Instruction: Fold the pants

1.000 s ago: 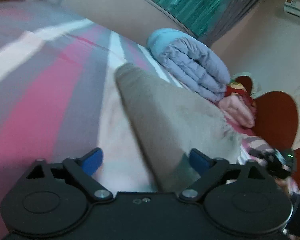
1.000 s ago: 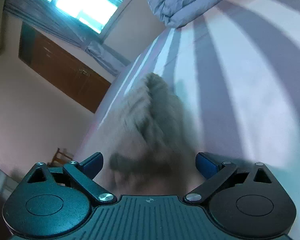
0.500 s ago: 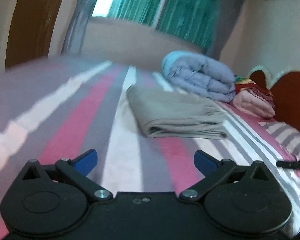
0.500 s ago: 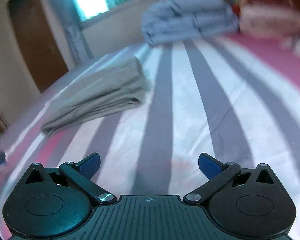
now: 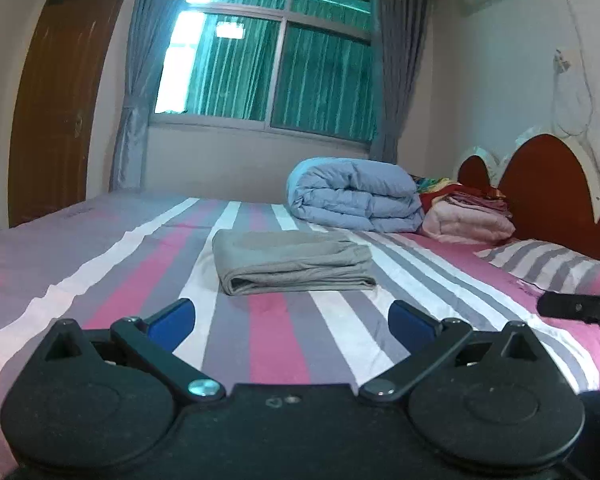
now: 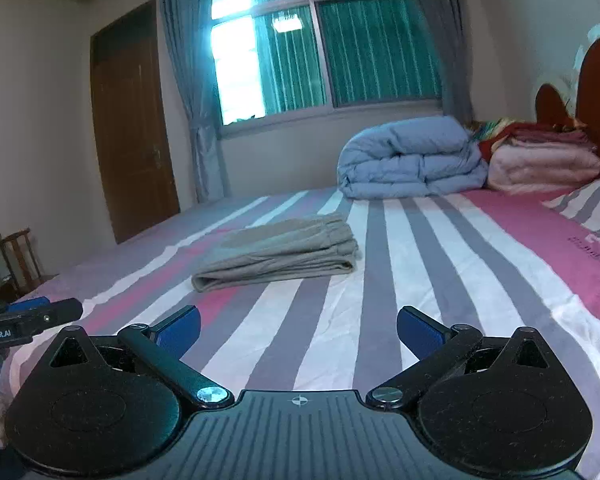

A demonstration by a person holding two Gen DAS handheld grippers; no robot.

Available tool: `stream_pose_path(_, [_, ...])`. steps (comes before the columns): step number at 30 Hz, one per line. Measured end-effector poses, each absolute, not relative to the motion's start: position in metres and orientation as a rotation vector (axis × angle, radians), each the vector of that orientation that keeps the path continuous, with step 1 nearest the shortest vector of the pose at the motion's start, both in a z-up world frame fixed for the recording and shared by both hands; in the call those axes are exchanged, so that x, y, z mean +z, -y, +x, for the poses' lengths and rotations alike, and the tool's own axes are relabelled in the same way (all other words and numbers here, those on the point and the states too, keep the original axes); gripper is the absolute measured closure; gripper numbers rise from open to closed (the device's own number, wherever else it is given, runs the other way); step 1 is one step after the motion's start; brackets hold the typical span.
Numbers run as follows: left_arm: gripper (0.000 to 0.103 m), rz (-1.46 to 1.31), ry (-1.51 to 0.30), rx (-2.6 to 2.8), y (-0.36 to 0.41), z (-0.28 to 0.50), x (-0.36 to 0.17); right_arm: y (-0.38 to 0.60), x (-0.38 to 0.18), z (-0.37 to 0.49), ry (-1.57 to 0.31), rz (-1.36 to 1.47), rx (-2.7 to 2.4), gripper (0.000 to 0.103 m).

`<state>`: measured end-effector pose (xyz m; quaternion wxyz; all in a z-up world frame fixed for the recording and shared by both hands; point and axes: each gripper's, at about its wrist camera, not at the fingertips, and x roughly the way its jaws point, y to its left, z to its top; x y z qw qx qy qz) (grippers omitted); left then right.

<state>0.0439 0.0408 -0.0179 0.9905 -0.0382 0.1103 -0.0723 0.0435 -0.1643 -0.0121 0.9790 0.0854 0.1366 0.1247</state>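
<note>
The grey pants [image 5: 294, 266] lie folded on the striped bed [image 5: 280, 344], while the left gripper [image 5: 292, 320] and right gripper [image 6: 299, 330] hover nearby, fingers spread apart and empty.

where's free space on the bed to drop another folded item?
Bare sheet between both open grippers, left and right, and the folded pants. More free room right of the pants, up to the striped pillow. Left of the pants is bare toward the bed edge. Crowded at the far end: blue duvet and pink blanket stack by the headboard.
</note>
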Motion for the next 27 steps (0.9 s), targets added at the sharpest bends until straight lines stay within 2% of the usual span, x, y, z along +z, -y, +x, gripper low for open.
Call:
stream_pose_path(10, [0.006,-0.051,-0.142,-0.141,-0.03,0.002,-0.016,0.149,-0.004,0.01,-0.195,0.067,0.282,0.0])
stream_pose_path(27, [0.006,-0.086,-0.168,-0.138,-0.031,0.012,-0.022,0.146,-0.015,0.033,-0.23,0.083,0.277,0.0])
